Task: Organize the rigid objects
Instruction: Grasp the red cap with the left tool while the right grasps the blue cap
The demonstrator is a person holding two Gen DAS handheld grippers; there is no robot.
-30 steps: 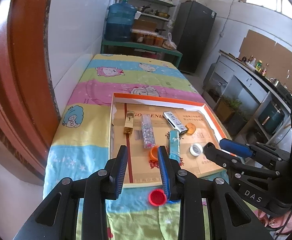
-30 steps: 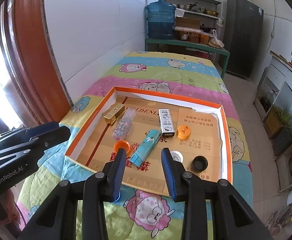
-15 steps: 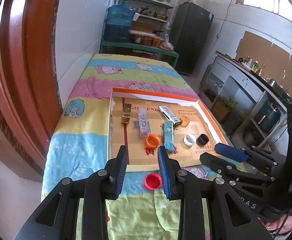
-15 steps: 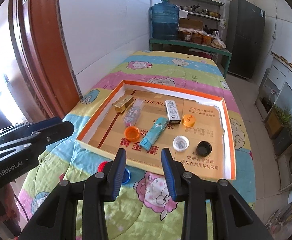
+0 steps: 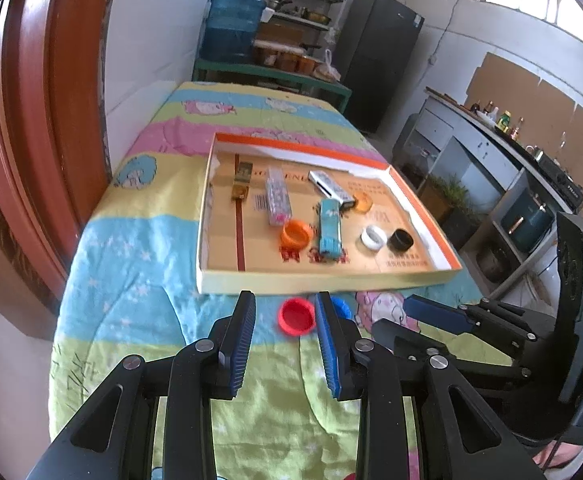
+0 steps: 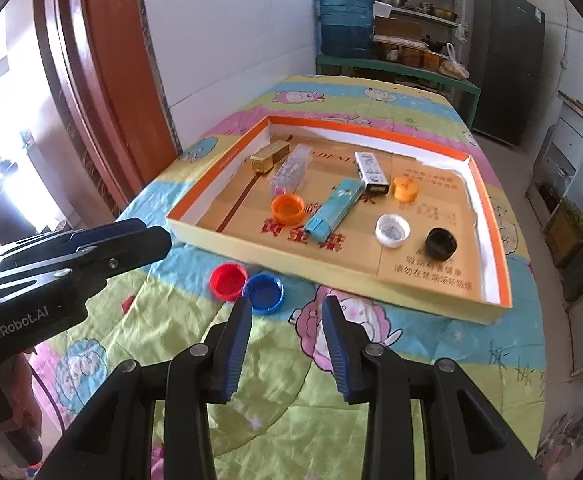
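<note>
A shallow orange-rimmed cardboard tray (image 5: 323, 278) (image 6: 331, 266) lies on the patterned cloth. It holds a gold bar (image 6: 269, 156), a clear patterned box (image 6: 289, 170), a white box (image 6: 371, 170), a teal box (image 6: 335, 208) and orange (image 6: 287, 208), small orange (image 6: 405, 188), white (image 6: 391, 230) and black (image 6: 440, 244) caps. A red cap (image 5: 297, 315) (image 6: 228, 275) and a blue cap (image 6: 263, 287) lie on the cloth in front of the tray. My left gripper (image 5: 285, 308) is open, just above the red cap. My right gripper (image 6: 287, 312) is open and empty, just right of the blue cap.
The table stands against a white wall (image 6: 231, 40) and a brown door frame (image 5: 39, 100) on the left. A blue water jug (image 6: 345, 22), shelves and a black fridge (image 6: 507, 60) stand behind it. Counters (image 5: 491, 152) line the right side.
Both grippers have pulled back from the tray toward the near end of the table. The red and blue caps now show in front of the fingers. Both stay open.
</note>
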